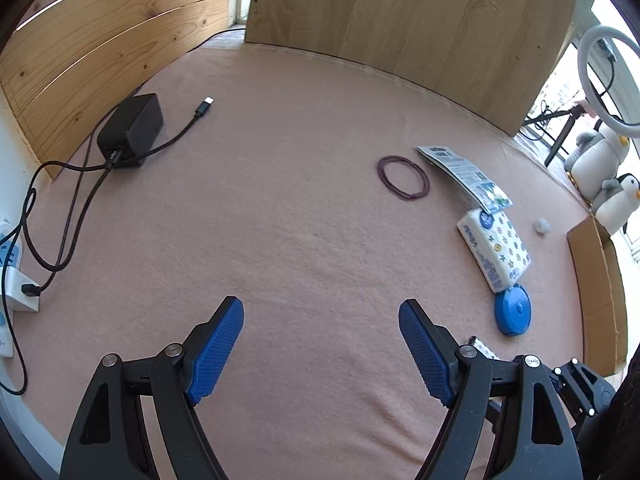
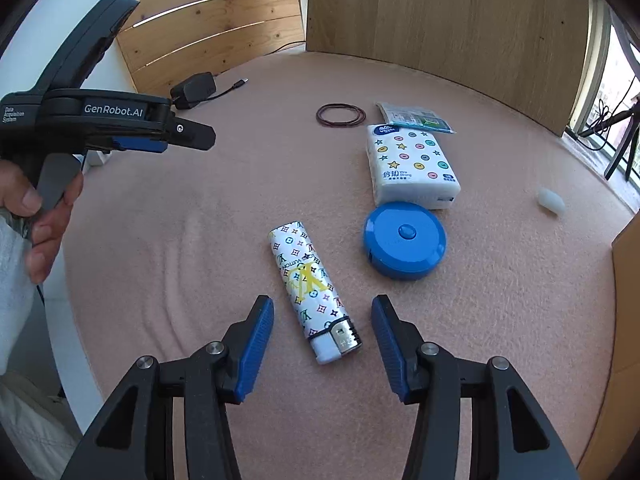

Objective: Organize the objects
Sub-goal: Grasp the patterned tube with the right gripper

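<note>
Lighter (image 2: 314, 290) flat on the felt worktop (image 2: 200, 208), near front edge, btwn right gripper (image 2: 322, 334) pads, not touched; jaws partly open, empty. Prob light, stiff, glossy/slippery: grip across the mid body. Blue tape measure (image 2: 405, 246) just beside. Left gripper (image 1: 321, 350) wide open, empty.

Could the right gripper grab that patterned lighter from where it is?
Probably yes: the right gripper stands open with the lighter lying between its fingers on the cloth, and nothing blocks it.
</note>
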The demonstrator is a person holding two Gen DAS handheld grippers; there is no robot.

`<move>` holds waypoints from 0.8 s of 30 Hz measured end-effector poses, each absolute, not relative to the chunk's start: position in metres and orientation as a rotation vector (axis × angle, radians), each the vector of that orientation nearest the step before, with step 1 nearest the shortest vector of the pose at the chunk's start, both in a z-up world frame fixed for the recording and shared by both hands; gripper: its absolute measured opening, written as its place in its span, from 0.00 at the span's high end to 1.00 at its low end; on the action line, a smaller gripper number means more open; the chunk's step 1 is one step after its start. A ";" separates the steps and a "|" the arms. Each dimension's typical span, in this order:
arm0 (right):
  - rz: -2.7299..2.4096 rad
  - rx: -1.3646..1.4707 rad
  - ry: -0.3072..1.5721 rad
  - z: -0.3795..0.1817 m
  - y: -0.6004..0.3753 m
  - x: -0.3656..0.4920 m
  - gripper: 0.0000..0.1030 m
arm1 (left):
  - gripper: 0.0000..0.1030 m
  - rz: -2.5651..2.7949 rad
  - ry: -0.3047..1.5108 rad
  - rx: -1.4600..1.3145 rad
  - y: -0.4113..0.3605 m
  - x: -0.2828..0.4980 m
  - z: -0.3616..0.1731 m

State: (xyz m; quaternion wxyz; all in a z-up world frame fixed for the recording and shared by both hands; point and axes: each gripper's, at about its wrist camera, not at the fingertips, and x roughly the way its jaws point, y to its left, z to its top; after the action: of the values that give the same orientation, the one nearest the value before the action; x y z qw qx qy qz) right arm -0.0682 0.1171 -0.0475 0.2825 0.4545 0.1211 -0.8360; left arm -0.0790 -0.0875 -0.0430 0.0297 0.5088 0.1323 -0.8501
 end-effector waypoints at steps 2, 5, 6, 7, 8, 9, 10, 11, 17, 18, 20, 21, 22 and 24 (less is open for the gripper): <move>-2.251 1.218 0.341 -0.048 0.116 -0.061 0.55 | 0.20 -2.633 0.402 1.607 -0.076 -0.078 -0.045; -2.279 1.224 0.321 -0.050 0.116 -0.051 0.55 | 0.20 -2.649 0.374 1.654 -0.058 -0.075 -0.048; -2.290 1.221 0.320 -0.050 0.115 -0.049 0.55 | 0.20 -2.653 0.370 1.674 -0.052 -0.074 -0.049; -2.301 1.220 0.323 -0.050 0.114 -0.048 0.57 | 0.20 -2.656 0.371 1.692 -0.046 -0.073 -0.051; -2.307 1.223 0.312 -0.049 0.113 -0.048 0.65 | 0.20 -2.661 0.376 1.709 -0.041 -0.072 -0.051; -2.310 1.229 0.288 -0.048 0.113 -0.049 0.78 | 0.20 -2.667 0.382 1.723 -0.037 -0.071 -0.051; -2.316 1.236 0.271 -0.048 0.113 -0.049 0.79 | 0.20 -2.673 0.385 1.736 -0.032 -0.071 -0.051; -2.327 1.236 0.270 -0.048 0.112 -0.047 0.79 | 0.20 -2.679 0.390 1.743 -0.028 -0.072 -0.051; -2.380 1.182 0.265 -0.048 0.107 -0.031 0.79 | 0.23 -2.684 0.379 1.846 0.000 -0.077 -0.056; -2.389 1.168 0.262 -0.048 0.105 -0.029 0.79 | 0.31 -2.670 0.391 1.876 0.004 -0.078 -0.060; -2.406 1.147 0.261 -0.048 0.103 -0.023 0.79 | 0.36 -2.666 0.355 1.877 0.012 -0.076 -0.059; -2.414 1.144 0.271 -0.049 0.102 -0.021 0.79 | 0.42 -2.665 0.359 1.895 0.015 -0.077 -0.060; -2.422 1.134 0.278 -0.048 0.101 -0.019 0.79 | 0.52 -2.665 0.345 1.890 0.017 -0.077 -0.059; -2.424 1.148 0.256 -0.049 0.103 -0.018 0.79 | 0.63 -2.660 0.331 1.909 0.022 -0.079 -0.059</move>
State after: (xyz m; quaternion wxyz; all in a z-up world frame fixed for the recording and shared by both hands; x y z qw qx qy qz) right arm -0.0177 0.1035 -0.0487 0.2217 0.4153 0.0927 -0.8774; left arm -0.0789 0.0221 -0.0586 -0.0744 0.5784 0.1004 -0.8061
